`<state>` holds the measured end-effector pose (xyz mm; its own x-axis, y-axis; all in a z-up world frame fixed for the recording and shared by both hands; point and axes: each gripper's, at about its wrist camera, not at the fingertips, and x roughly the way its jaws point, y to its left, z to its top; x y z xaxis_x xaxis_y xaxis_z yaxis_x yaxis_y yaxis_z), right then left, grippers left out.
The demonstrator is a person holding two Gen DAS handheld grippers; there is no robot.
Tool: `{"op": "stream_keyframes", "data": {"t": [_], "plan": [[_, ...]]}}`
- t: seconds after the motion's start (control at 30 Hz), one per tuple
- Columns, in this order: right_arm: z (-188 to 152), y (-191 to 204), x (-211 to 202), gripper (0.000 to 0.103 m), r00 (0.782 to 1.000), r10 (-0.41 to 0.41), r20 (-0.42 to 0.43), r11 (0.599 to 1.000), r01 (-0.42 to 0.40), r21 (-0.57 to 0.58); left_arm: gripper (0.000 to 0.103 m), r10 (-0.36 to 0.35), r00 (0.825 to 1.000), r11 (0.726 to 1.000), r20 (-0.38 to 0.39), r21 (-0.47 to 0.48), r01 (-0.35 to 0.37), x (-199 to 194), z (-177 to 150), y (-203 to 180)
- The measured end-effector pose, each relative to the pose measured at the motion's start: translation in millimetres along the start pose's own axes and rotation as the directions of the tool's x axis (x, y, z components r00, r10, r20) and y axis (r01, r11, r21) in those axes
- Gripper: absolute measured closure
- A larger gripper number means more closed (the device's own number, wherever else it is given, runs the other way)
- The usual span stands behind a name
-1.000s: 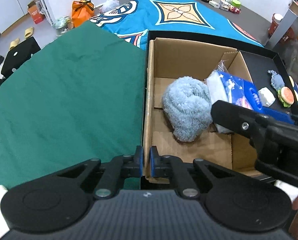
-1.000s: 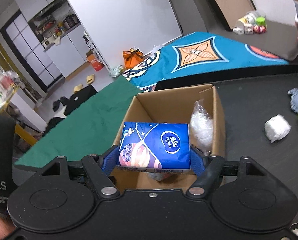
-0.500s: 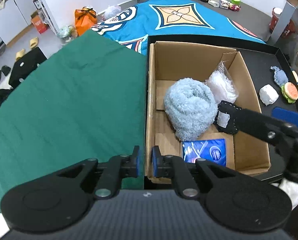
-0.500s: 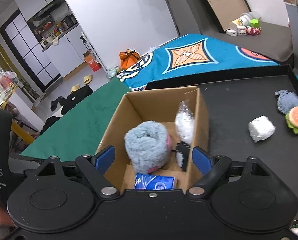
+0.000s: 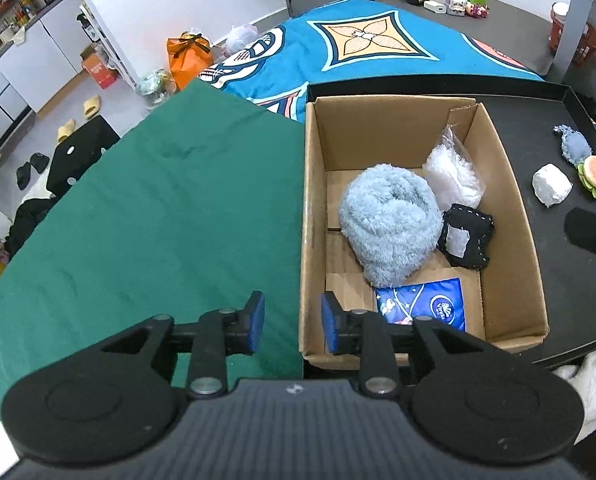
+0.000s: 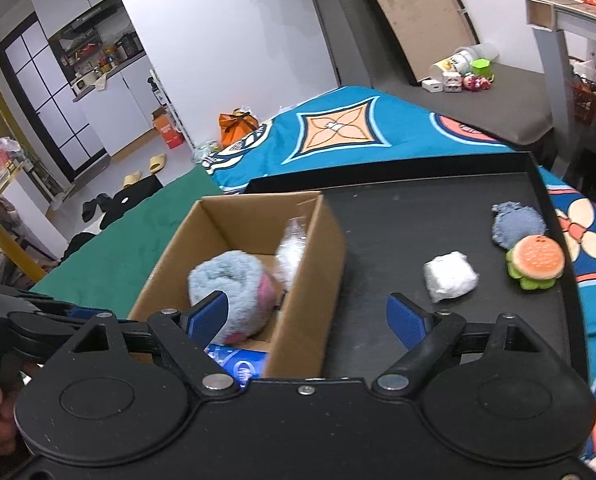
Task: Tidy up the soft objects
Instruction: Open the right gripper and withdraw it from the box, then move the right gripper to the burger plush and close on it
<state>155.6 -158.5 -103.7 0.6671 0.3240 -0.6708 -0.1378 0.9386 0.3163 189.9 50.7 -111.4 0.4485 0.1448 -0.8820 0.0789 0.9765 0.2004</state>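
Right wrist view: between drops, turning from the cardboard box (image 6: 302, 280) toward the loose items.

The right gripper (image 6: 308, 316) has its fingers spread wide and empty, the box wall between them. Ahead and right of the fingers, on the black tabletop (image 6: 398, 220), lie a white bundle (image 6: 450, 276), a burger plush (image 6: 536, 262) and a grey-blue plush (image 6: 516, 228); the bundle looks the likely next pick. The left gripper (image 5: 291, 322) is opening, nothing clamped, its fingers straddling the box's near-left wall. The tissue pack (image 5: 422, 304) lies just ahead.

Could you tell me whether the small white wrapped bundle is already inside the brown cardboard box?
No, the small white wrapped bundle lies on the black tray, outside the brown cardboard box.
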Motion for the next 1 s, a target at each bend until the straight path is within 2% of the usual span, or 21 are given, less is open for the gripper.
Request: {"op": "stream_keyframes", "data": {"t": [0.4,0.7,0.9,1.0], "plan": [[0.7,-41.3,-4.4,0.013,0.999,-0.029,0.016,1.0,0.029,-0.012,0.049,0.059,0.998,0.998,0.029,0.035,-0.06,-8.8,2.6,-13.3],[3.5,-72.3,4.2,0.013,0.998,-0.067,0.007,0.998,0.067,-0.007,0.041,0.092,0.994,0.994,0.051,0.047,-0.094,-12.6,6.6,-21.2],[8.2,-96.3,11.3,0.013,0.993,-0.117,0.023,0.993,0.117,-0.011,0.039,0.113,0.993,0.991,0.046,0.064,-0.116,-11.5,10.1,-28.2],[4.0,-102.4,14.8,0.013,0.978,-0.192,0.085,0.977,0.198,-0.075,0.038,0.127,0.991,0.989,0.05,0.075,-0.131,-11.5,10.0,-31.8]]}}
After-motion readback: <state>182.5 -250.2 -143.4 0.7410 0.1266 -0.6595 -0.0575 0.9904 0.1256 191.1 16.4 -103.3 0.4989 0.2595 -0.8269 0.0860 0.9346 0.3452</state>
